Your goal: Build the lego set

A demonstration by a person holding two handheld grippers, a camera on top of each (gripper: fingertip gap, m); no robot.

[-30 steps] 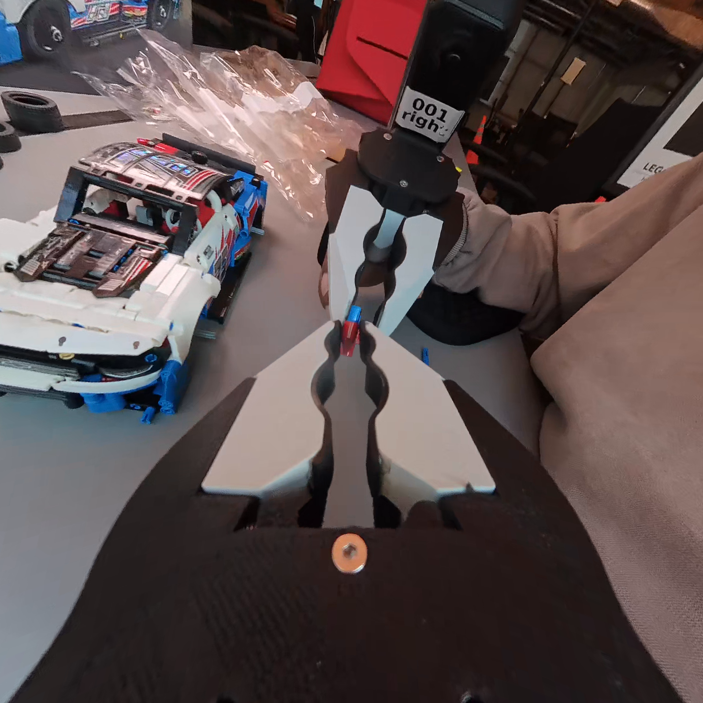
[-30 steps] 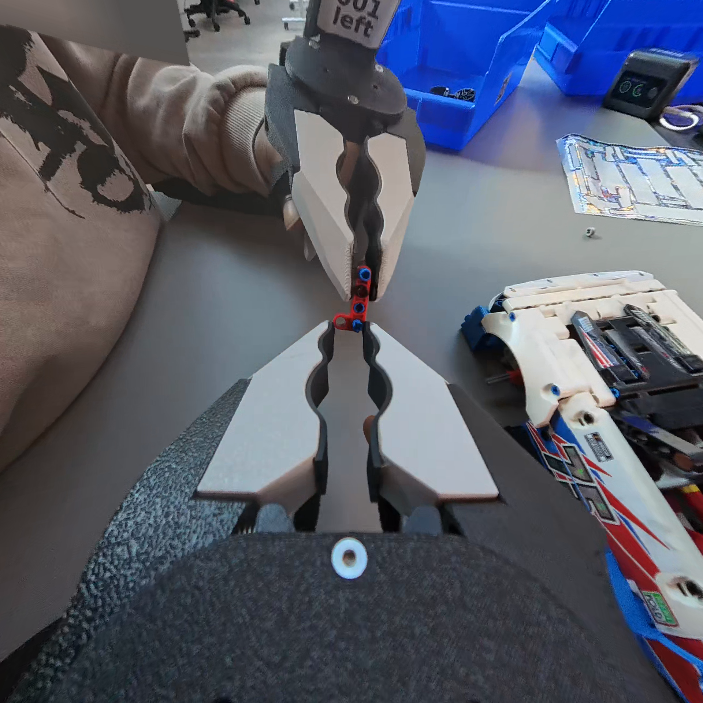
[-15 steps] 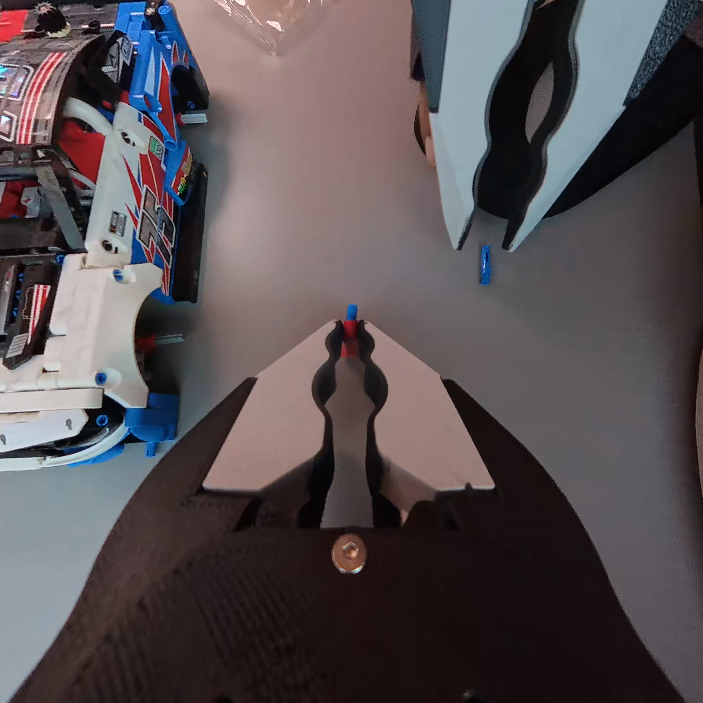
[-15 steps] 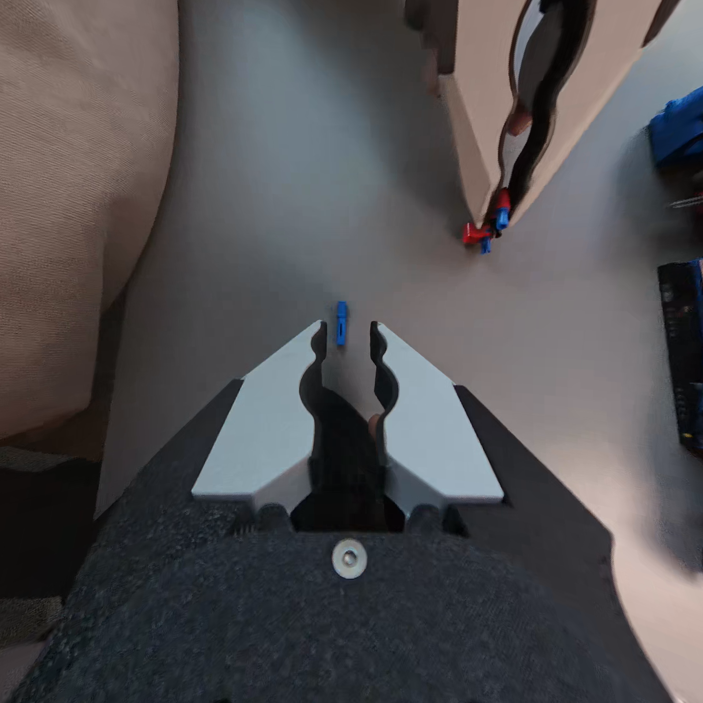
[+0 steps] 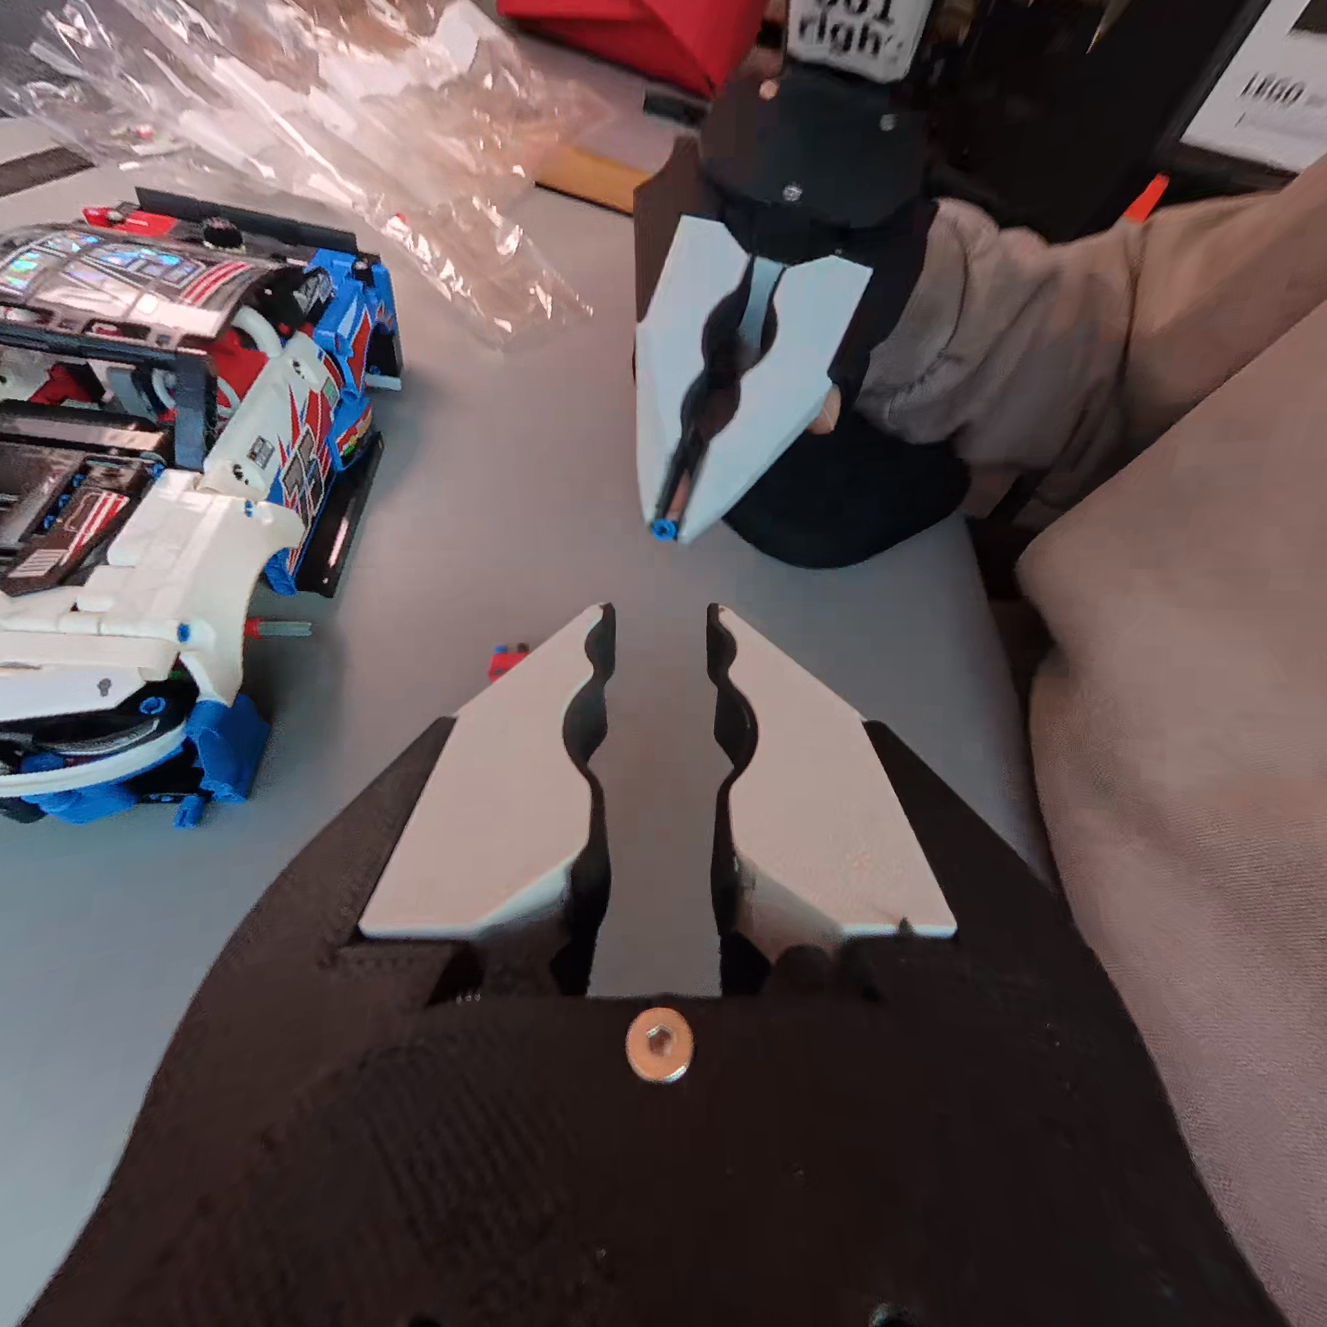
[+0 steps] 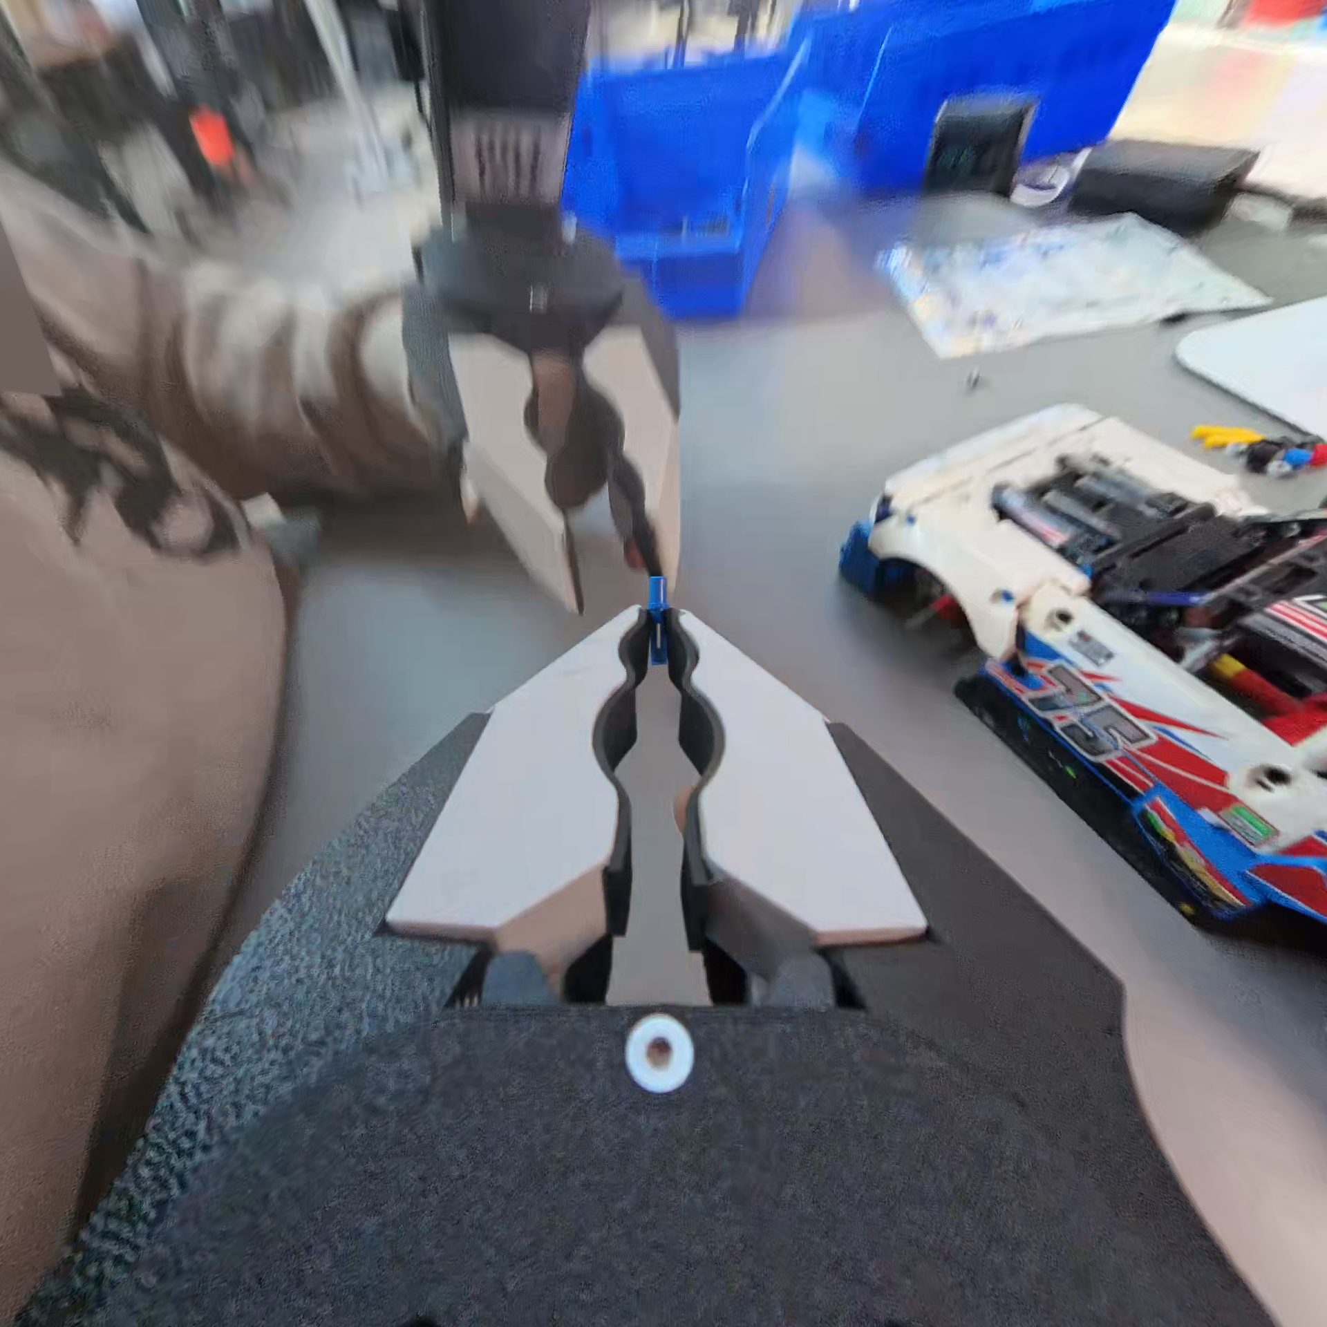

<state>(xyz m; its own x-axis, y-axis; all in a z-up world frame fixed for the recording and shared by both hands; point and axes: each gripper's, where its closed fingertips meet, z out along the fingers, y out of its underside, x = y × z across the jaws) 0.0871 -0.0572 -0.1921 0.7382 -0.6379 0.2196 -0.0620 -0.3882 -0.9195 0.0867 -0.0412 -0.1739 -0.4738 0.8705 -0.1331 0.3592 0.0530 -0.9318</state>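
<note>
My left gripper (image 5: pixel 660 616) is open and empty above the grey table (image 5: pixel 503 467). A small red piece with blue pins (image 5: pixel 506 657) lies on the table just left of its left finger, partly hidden by it. My right gripper (image 6: pixel 658 614) is shut on a small blue pin (image 6: pixel 656 632), which sticks out past the fingertips. In the left wrist view the right gripper (image 5: pixel 668 528) points down at the table with the pin (image 5: pixel 662 530) at its tip. The white, blue and red lego car (image 5: pixel 165 503) stands to the left; it also shows in the right wrist view (image 6: pixel 1077 646). The left gripper (image 6: pixel 614 581) is blurred there, close ahead of the pin.
Clear plastic bags (image 5: pixel 323 143) and a red box (image 5: pixel 646 43) lie at the far side. Blue bins (image 6: pixel 682 179), a printed sheet (image 6: pixel 1063 287), a white board (image 6: pixel 1278 359) and loose pieces (image 6: pixel 1264 449) lie beyond the car. The person's beige sleeve (image 5: pixel 1041 345) is close by. Both grippers' tips are close together, under 4 cm apart.
My left gripper has opened and let go of the red piece, which now lies on the table. My right gripper has closed on the blue pin and lifted it off the table.
</note>
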